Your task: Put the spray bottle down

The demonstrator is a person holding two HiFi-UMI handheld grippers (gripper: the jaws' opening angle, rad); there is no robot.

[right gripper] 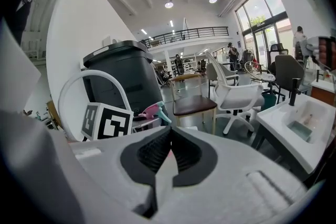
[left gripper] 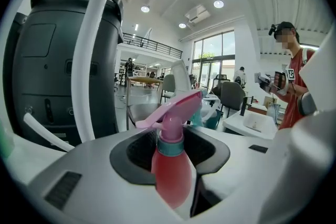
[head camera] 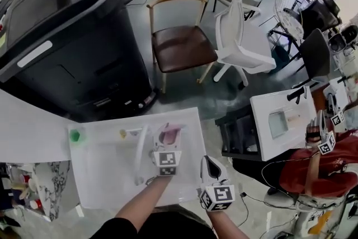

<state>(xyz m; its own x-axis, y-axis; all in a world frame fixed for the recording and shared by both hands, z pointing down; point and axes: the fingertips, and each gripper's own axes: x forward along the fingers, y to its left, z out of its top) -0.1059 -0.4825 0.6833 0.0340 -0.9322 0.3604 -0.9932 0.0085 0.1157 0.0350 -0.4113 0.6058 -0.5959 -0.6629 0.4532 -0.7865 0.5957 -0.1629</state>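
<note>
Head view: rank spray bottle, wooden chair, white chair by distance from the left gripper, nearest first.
1. Spray bottle: gripped in the left gripper's jaws, over the table.
2. Wooden chair: on the floor past the table, ahead.
3. White chair: farther out, to the wooden chair's right.

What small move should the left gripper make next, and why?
Probably lower the spray bottle straight down until its base meets the white table. The left gripper is shut on it, upright over the table; contact is not visible.
</note>
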